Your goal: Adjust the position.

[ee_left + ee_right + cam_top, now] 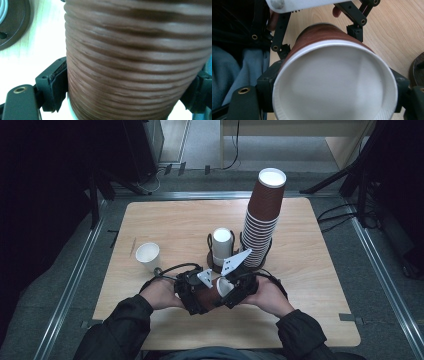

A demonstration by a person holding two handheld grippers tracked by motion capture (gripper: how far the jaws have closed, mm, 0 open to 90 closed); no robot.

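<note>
Both tools clamped one brown cup [214, 292] lying sideways over the bench: left tool [196, 292] at its base, right tool [231, 290] at its rim.

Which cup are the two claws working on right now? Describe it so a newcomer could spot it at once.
Start at the tall stack of brown cups on the wooden table, then come toward the person's near edge. There a single brown ribbed paper cup lies sideways between the left claw and right claw, both clamped on it. Every other cup stands upright.
</note>
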